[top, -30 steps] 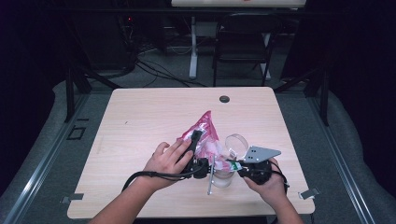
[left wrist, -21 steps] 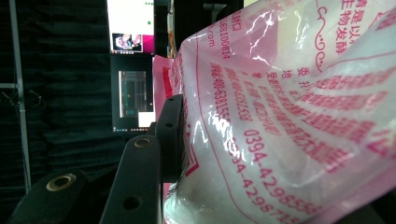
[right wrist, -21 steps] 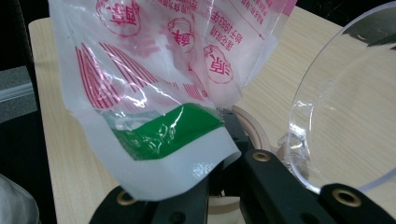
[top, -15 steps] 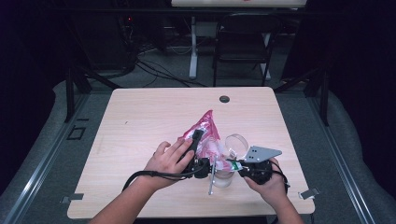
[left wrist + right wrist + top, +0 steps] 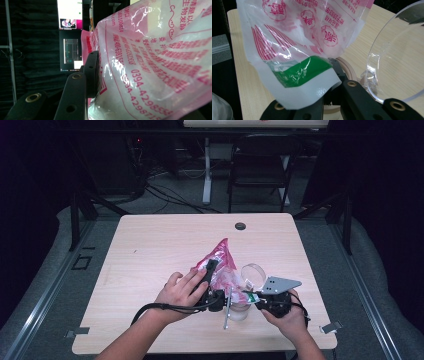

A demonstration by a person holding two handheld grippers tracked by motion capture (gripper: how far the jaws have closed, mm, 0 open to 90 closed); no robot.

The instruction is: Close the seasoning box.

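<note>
Grippers (image 5: pixel 235 299) hold bag (image 5: pixel 220 262) over wooden table (image 5: pixel 150 255).

Bare tabletop (image 5: pixel 160 250) beyond bag (image 5: pixel 220 257)

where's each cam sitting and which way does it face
High view: above the person's side, facing forward and down on the table; both forearms and hands show.
Left gripper view: on the left gripper, looking along its jaws at the pink bag.
Right gripper view: on the right gripper, jaws pinching the bag's green-striped corner.
All three share the bag.
</note>
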